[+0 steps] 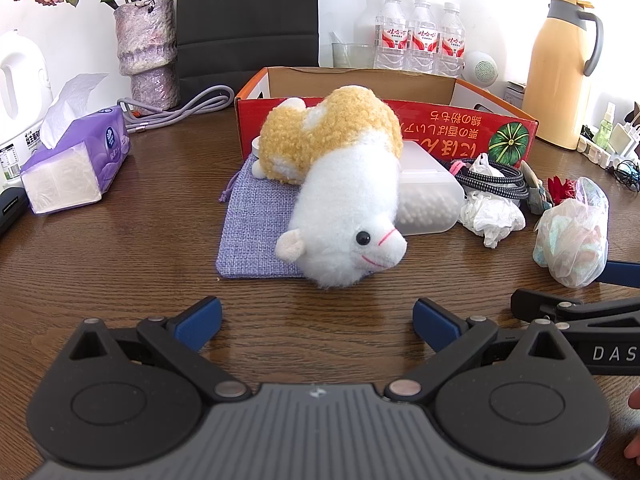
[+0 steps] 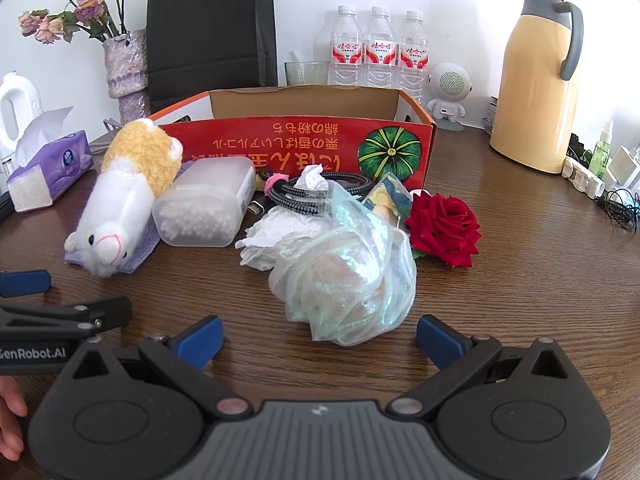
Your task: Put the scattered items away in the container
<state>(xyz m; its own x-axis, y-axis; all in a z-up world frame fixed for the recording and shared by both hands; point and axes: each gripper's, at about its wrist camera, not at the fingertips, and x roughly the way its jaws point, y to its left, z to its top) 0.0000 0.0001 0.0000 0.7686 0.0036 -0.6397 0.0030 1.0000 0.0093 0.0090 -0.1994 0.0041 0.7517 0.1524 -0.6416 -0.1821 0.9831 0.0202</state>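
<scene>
Bare desk [image 1: 120, 280] is left before both released grippers [image 1: 316, 320] [image 2: 320, 338]; "GenRobot.AI" is read.

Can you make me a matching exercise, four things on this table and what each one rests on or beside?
1 plush toy
2 rose
3 tissue pack
4 cotton swab box

A far left of the table
B right of the clutter
C lying on the purple pouch
D between toy and crumpled paper

Pairs: 1-C, 2-B, 3-A, 4-D
</scene>
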